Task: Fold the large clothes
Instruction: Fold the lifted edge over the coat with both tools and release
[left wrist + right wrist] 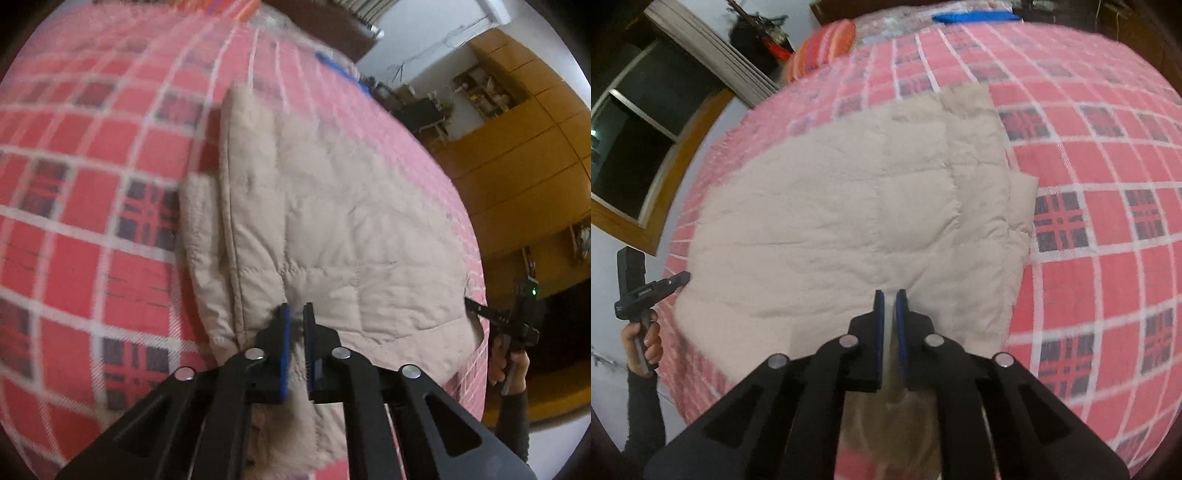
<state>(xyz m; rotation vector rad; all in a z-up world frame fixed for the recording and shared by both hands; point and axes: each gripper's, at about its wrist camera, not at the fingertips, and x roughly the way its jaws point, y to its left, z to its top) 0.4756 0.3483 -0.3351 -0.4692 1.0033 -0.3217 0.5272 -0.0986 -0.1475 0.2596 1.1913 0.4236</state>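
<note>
A beige quilted coat (325, 229) lies spread on a red plaid bedspread (81, 206). My left gripper (295, 314) is shut on the coat's near edge, with fabric and a fur trim bunched between its blue pads. In the right wrist view the same coat (849, 214) fills the middle, and my right gripper (890, 299) is shut on its near edge, pale cloth pinched between the fingers. Each gripper shows in the other's view: the right gripper (476, 308) at the coat's right corner, the left gripper (677, 278) at its left corner, each held by a hand.
The bed (1108, 166) stretches far beyond the coat. An orange striped pillow (823, 48) and a blue item (975, 16) lie at its far end. Wooden cabinets (517, 155) stand to one side, a dark window (639, 140) to the other.
</note>
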